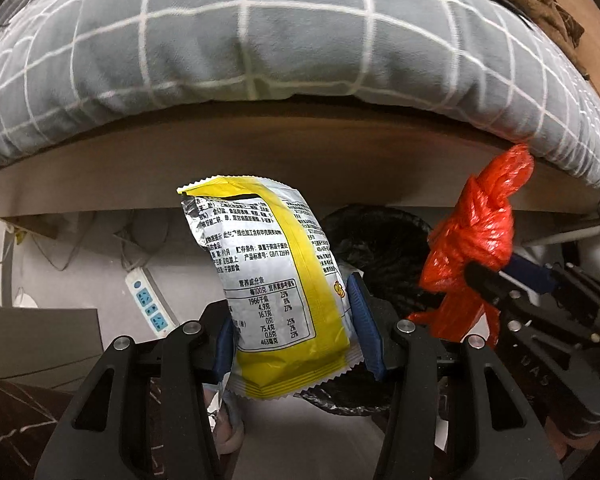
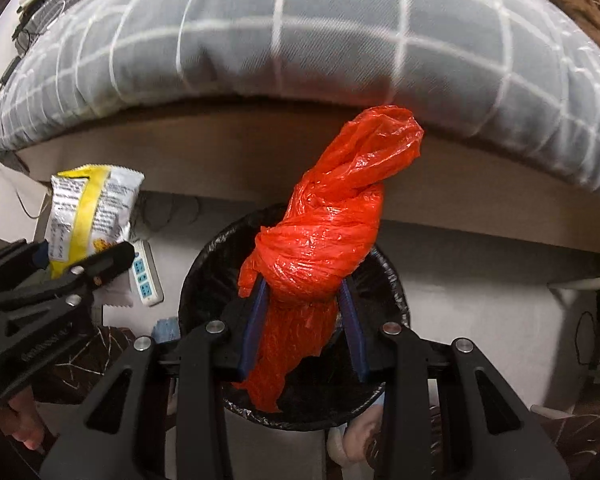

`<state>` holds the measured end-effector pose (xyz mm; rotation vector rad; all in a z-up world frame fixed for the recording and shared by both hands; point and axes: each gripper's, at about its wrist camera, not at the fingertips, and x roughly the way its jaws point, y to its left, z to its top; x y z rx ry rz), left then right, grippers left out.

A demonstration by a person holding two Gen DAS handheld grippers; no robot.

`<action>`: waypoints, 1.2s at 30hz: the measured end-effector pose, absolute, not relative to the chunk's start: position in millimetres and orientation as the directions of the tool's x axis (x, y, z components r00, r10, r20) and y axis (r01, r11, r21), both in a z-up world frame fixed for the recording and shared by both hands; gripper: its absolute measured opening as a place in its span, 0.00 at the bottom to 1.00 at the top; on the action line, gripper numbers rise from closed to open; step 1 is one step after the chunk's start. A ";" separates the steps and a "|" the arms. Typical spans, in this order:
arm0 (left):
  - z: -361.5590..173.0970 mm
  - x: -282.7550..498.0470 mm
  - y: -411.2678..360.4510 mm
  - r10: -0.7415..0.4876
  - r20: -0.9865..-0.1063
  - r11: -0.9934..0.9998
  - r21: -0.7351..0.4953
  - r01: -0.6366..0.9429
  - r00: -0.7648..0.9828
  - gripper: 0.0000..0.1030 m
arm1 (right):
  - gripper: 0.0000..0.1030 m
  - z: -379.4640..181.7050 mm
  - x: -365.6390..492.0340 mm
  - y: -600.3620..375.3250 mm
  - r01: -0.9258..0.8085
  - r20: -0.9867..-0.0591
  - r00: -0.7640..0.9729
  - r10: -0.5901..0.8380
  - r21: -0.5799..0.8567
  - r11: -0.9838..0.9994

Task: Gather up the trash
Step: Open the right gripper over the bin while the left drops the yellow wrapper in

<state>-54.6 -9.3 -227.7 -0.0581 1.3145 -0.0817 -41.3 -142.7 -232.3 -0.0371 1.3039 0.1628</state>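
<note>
Grip on both pieces of trash is holding at this moment: the left gripper (image 1: 296,320) is pinching the lower half of a yellow-and-silver snack packet (image 1: 276,280), its blue pads (image 1: 364,328) pressing either side, and the right gripper (image 2: 304,320) is clamping a knotted red plastic bag (image 2: 324,248) about its waist. Both items are standing upright above the floor. Beneath the red bag a black-lined bin (image 2: 204,280) is sitting open, just below the bed frame (image 2: 180,160) and grey checked duvet (image 2: 340,40). Judged step: carrying to disposal. The right load is appearing to hang over the bin mouth; the left packet is sitting to the side, nearer the white power strip (image 1: 148,300), and is likely needing a shift across before release.
</note>
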 end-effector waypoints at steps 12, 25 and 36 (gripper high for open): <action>-241.1 -57.1 3.2 -0.066 -0.973 0.998 -0.067 0.001 0.223 0.47 | 0.42 -257.5 -39.3 -125.2 -0.171 -0.977 0.184 0.104 0.072 0.983; -241.7 -55.6 -38.8 -0.081 -0.971 0.995 -0.065 0.078 0.225 0.47 | 0.88 -236.4 -45.3 -177.2 -0.058 -0.956 0.293 0.004 -0.014 0.998; -244.2 -54.5 -94.9 -0.113 -0.972 0.982 -0.078 0.174 0.207 0.47 | 0.92 -232.4 -59.8 -238.3 0.074 -0.948 0.314 -0.059 -0.038 0.997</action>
